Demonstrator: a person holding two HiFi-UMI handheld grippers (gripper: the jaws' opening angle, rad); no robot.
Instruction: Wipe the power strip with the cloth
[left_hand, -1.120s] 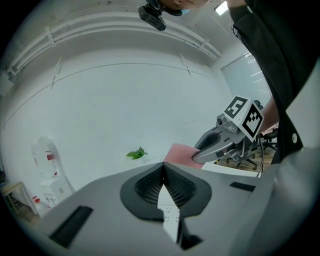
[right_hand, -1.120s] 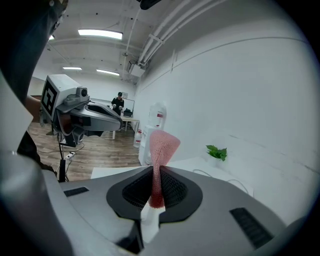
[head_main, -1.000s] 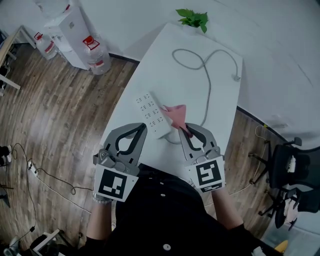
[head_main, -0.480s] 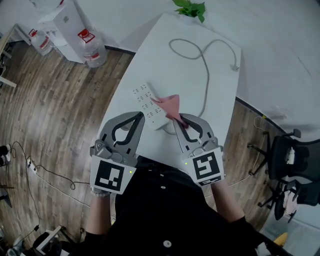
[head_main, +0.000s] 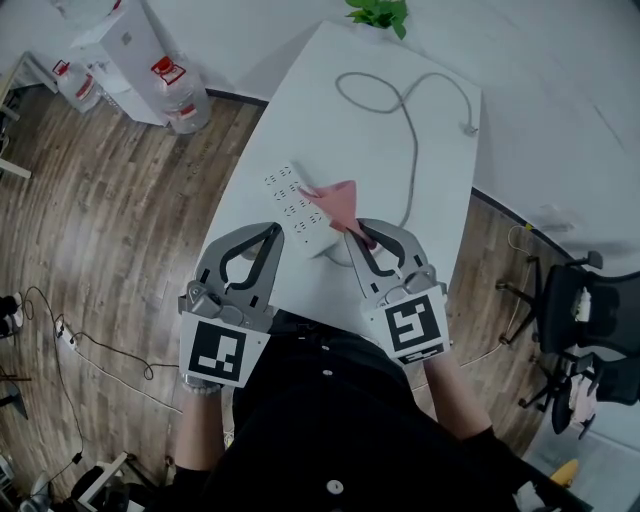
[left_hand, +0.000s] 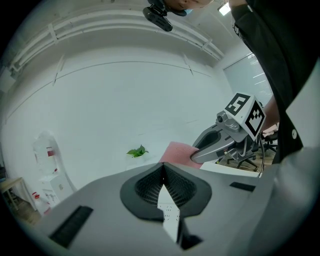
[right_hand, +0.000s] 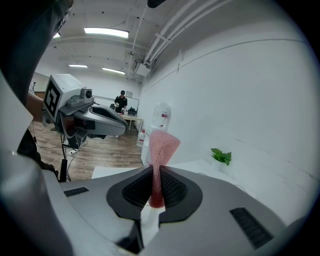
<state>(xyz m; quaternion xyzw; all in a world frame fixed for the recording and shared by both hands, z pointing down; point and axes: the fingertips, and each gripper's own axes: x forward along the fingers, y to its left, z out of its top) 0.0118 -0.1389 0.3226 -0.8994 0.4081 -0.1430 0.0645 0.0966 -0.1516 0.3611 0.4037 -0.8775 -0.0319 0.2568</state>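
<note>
The power strip (head_main: 294, 210) is seen lying flat on the white table (head_main: 430, 180). Its long axis is set on a diagonal. The near end is found just in front of the two grippers, and the far end is carried away from the person and toward their left. A grey cable (head_main: 410, 120) is laid in loops well beyond the strip's far end, on its right side.

The pink cloth (head_main: 338, 198) is pinched firmly between the closed jaws of the right gripper (head_main: 358, 236), as is shown plainly in the right gripper view, where the fabric (right_hand: 161, 149) is clamped between the pads and fanned out ahead of them. The free part of the cloth is spread over the strip's right edge at about mid-length. Whether it is actually pressed onto the casing cannot be told.

The left gripper (head_main: 271, 233) is held just short of the strip's near end, on its left side. Its jaws are brought together on nothing, and the strip (left_hand: 169, 215) is glimpsed below them.

The right gripper is judged the nearer to the work. The next wipe is expected to be drawn along the diagonal rather than across it, since most of the socket face lies to the left of the cloth.
</note>
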